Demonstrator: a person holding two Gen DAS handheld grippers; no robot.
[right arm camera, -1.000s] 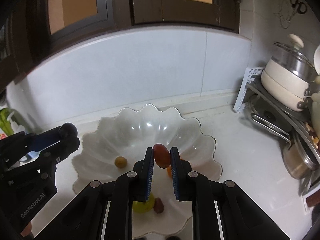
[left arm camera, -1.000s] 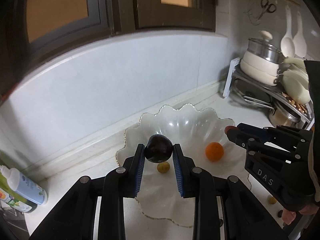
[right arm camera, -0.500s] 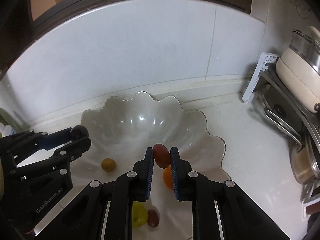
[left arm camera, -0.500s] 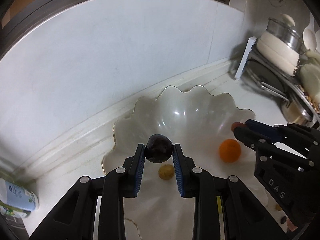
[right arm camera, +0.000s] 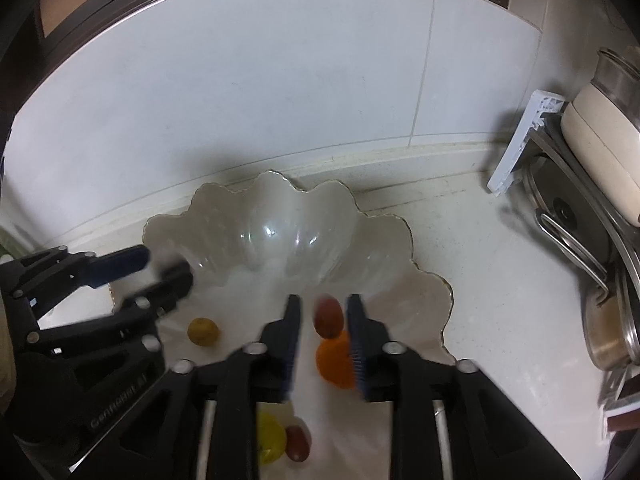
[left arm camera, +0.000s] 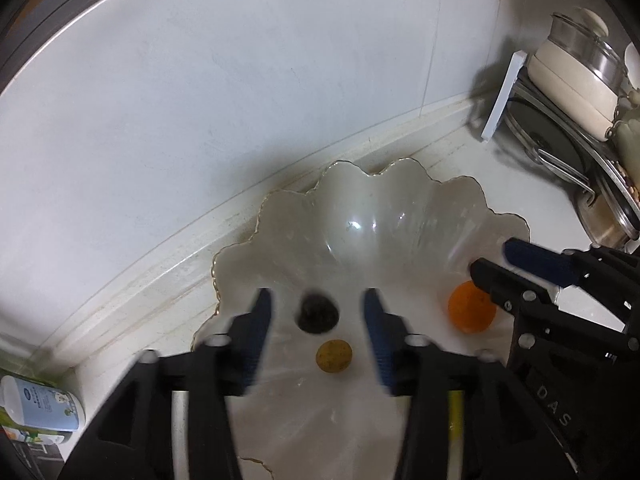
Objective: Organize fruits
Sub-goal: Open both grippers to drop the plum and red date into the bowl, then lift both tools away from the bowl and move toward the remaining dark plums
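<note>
A scalloped glass bowl (left arm camera: 384, 208) stands on the white counter by the wall. My left gripper (left arm camera: 316, 300) hangs over its left side with its jaws opening. A dark plum (left arm camera: 318, 314), blurred, is loose between the fingers and touches neither pad. Below it lie a small yellow-brown fruit (left arm camera: 334, 356) and an orange (left arm camera: 470, 308). My right gripper (right arm camera: 324, 304) is over the bowl (right arm camera: 280, 208) too, jaws opening, with a red oval fruit (right arm camera: 329, 317) free between the pads just above the orange (right arm camera: 334, 364). A yellow fruit (right arm camera: 270, 442) and a red-brown fruit (right arm camera: 298, 442) lie lower in the bowl.
A dish rack (right arm camera: 520, 148) with a cream pot (left arm camera: 576, 60), lids and pans fills the right side. A white bottle (left arm camera: 40, 404) lies at the left counter edge. The tiled wall rises close behind the bowl. The two grippers sit side by side, near each other.
Both grippers moved forward and down over the bowl and tilted lower. Both sets of jaws then spread apart, letting go of the dark plum and the red fruit, which now look blurred.
</note>
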